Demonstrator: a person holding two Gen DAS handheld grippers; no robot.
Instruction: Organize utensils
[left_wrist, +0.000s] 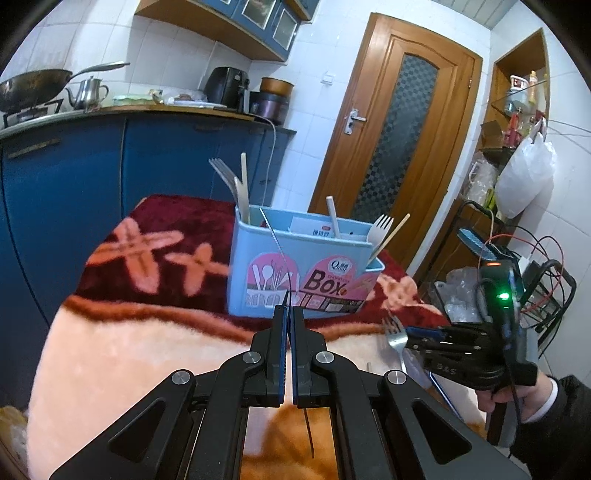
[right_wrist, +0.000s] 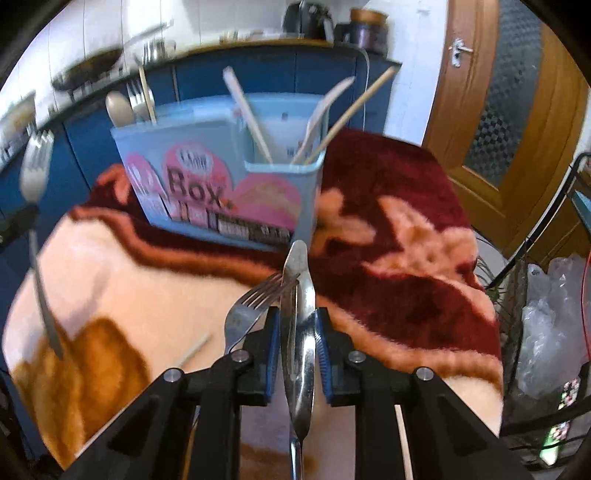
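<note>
A: Where's everything rn?

B: Blue utensil box (left_wrist: 303, 273) stands on the blanket (left_wrist: 147, 354), toward its far edge, on the dark red part. Left gripper (left_wrist: 288, 314) is pinched on a thin metal utensil, seen edge-on in its own view; from the right wrist cam it reads as a fork (right_wrist: 35, 177), tines up, handle hanging below the jaws. Right gripper (right_wrist: 297, 325) is clamped on a steel spoon (right_wrist: 301, 314), bowl forward. A second fork (right_wrist: 255, 302) sits against the spoon's left side, tines crossing it. Can't tell if it's caught in the grip or just riding along.

A: So next is dropping them in?

B: I'd say so. Box already has wood and pale utensils in its end slots; the small front pocket (right_wrist: 284, 170) near the right-hand corner holds three.

A: Tips?

B: One at a time. Bring the spoon over a slot w/ room, tilt it handle-down, lower till the tip is inside the wall, then let go. Watch that 2nd fork, it could slip off or snag the rim. Keep the left hand clear, the grippers are close. Don't shove the box; the blanket's soft, so it may tip.
</note>
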